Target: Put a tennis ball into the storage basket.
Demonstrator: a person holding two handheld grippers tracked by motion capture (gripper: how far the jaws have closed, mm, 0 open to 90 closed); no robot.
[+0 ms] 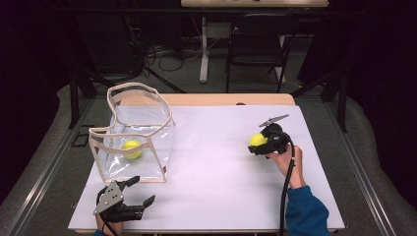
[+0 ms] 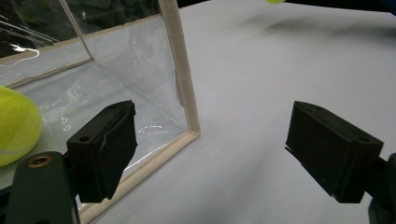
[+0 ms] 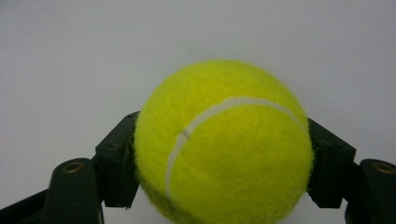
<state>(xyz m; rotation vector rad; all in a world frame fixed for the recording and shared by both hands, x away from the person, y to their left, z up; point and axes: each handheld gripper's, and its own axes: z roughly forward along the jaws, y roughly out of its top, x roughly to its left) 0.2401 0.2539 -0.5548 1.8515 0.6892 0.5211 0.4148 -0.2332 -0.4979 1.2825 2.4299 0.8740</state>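
Two tennis balls are showing on the white table top (image 1: pixel 221 187). The right gripper (image 1: pixel 259 143) is clenching one tennis ball (image 1: pixel 256 139) between its jaws, and the right hand (image 1: pixel 284 160) is reaching in from the near right edge and holding it above the sheet, pointing left. The left gripper (image 1: pixel 141 191) is resting near the front left corner with jaws standing wide apart, nothing between them. The second tennis ball (image 1: pixel 132 149) is lying inside the clear plastic bag (image 1: pixel 162 129) (its mouth is facing upward), whose beige-trimmed corner (image 2: pixel 192 133) is sitting just beyond the left jaws. A broad bare stretch of table is separating bag and held ball.
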